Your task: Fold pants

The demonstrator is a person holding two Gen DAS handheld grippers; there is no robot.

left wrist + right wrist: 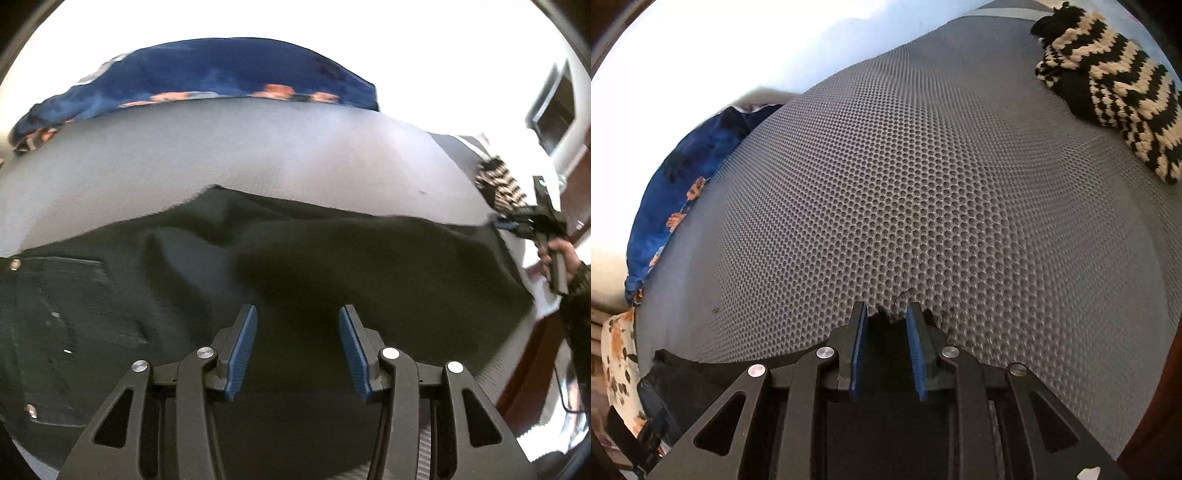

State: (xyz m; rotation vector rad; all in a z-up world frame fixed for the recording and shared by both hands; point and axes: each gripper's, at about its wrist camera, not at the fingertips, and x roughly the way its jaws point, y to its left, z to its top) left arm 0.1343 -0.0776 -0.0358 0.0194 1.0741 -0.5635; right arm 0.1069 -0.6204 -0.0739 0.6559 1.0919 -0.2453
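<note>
Left gripper [298, 332] hovers over the dark pants [258, 258], fingers wide apart, nothing between them. Pants lie spread on the grey mat [221, 147] directly ahead and below; pocket with rivets to its left. Right gripper [886, 325], fingers close together, pinches the pants' edge [886, 354] low on the mat. Striped knit [1108, 92] far ahead-right; blue floral cloth [683, 192] ahead-left at mat edge.
</note>
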